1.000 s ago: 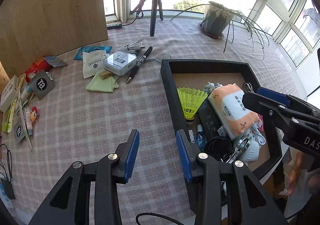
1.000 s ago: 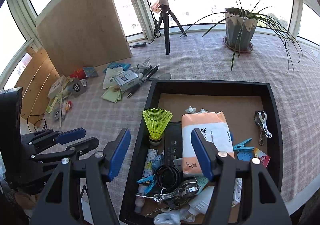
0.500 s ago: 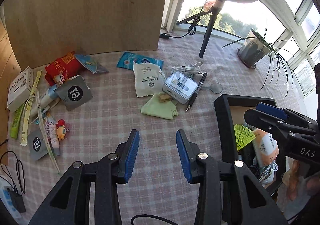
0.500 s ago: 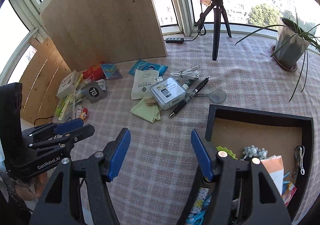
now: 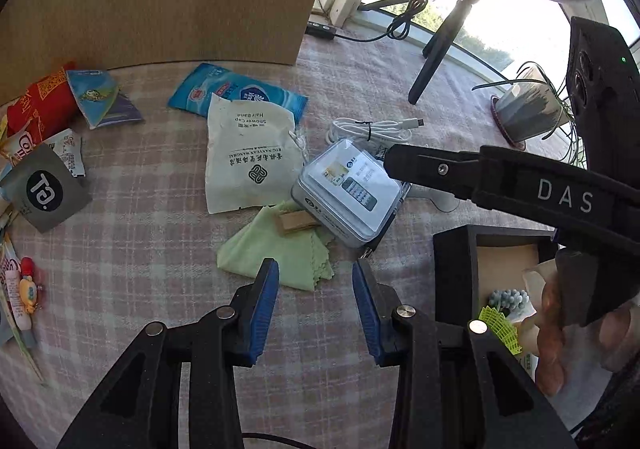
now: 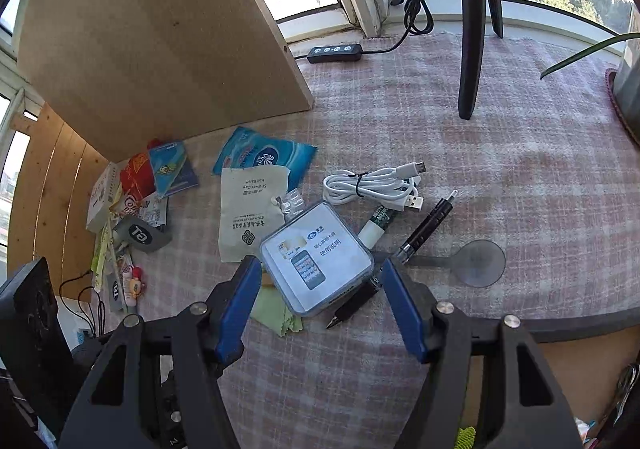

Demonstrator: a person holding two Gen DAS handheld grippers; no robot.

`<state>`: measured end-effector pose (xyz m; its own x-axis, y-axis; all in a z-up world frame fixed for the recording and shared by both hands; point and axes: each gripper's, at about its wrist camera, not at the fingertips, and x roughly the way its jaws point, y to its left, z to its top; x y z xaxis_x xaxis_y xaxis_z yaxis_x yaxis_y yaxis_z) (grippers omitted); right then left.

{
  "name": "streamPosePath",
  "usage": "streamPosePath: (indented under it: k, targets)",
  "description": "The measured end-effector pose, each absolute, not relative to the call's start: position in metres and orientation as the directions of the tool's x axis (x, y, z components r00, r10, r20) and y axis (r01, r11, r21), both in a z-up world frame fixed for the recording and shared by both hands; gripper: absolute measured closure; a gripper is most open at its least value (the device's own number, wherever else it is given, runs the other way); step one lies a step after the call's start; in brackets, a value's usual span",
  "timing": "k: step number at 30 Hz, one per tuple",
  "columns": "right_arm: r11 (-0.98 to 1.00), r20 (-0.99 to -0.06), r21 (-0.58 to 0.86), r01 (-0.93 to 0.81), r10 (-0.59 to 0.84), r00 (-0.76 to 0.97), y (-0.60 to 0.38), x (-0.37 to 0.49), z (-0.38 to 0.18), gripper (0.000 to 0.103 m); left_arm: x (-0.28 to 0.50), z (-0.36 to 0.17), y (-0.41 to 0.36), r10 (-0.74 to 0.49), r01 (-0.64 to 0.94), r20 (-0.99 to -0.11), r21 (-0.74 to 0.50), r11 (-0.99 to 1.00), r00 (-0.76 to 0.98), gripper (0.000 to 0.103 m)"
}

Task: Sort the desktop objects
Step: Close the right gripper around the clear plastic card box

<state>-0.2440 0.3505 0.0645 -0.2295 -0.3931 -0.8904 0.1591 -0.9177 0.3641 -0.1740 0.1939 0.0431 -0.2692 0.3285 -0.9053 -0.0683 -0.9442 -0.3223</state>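
A checked tablecloth (image 6: 520, 153) covers the desk, and a plywood board (image 6: 152, 41) stands upright at its far edge, walling off the window side. At the near right sits a black tray (image 5: 452, 269), the likely sorting destination; only its corner shows in the left wrist view. Inside it a yellow-green shuttlecock (image 5: 500, 325) and a pale blue beaded thing can be made out, though a hand and the other gripper hide the rest, so its full contents cannot be told.

The unsorted items lie in a loose cluster on the cloth. The right gripper (image 6: 320, 305) hangs above a silver tin box (image 6: 316, 257), its blue pads spread wide to either side of the box and clear of it, nothing grasped. That stance suggests the box is the next pick: the jaws stand wide enough to straddle it. The box rests partly on a green cloth (image 5: 280, 249), with a black pen (image 6: 420, 241) just beside its right edge, close enough to be caught by a pad.

The left gripper (image 5: 314, 289) is also released and empty, poised over the green cloth's near corner. Beyond lie a white shower-cap pouch (image 6: 250, 209), a blue wipes packet (image 6: 264, 157), a coiled white cable (image 6: 372, 185), and, further left, a heap of small sachets (image 5: 44, 153).
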Motion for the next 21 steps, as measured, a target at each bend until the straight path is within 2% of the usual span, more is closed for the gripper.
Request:
streamPosePath:
  k: [11, 21]
  targets:
    - [-0.911, -0.899, 0.375, 0.173, -0.403, -0.17, 0.341, -0.276, 0.025, 0.043, -0.203, 0.023, 0.22, 0.317, -0.068, -0.915, -0.31, -0.948, -0.249, 0.066]
    - [-0.892, -0.882, 0.4, 0.209, -0.437, -0.177, 0.328, -0.301, 0.025, 0.044, -0.206, 0.02, 0.216, 0.34, -0.06, -0.909, -0.335, -0.94, -0.242, 0.066]
